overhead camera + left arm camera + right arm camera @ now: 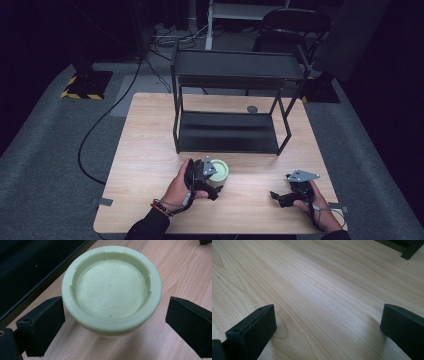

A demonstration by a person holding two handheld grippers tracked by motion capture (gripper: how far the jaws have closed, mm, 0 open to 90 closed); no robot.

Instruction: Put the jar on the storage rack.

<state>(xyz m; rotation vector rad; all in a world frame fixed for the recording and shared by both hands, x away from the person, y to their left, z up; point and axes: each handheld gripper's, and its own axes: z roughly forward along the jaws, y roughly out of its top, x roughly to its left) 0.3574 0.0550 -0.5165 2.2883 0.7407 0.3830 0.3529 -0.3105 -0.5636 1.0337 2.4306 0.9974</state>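
Pale green cup (111, 288) stands inverted on worktop (150, 150), just in front of black shelf rack (230, 100). Left tongs (112, 320) wide open, straddling cup, gripping nothing. Centre, then close evenly on the wall. Right tongs (327, 325) open, empty.

Overhead light brightens the pale wooden surface (150, 150); the room around it is dark, and close views are sharp with soft shadows.
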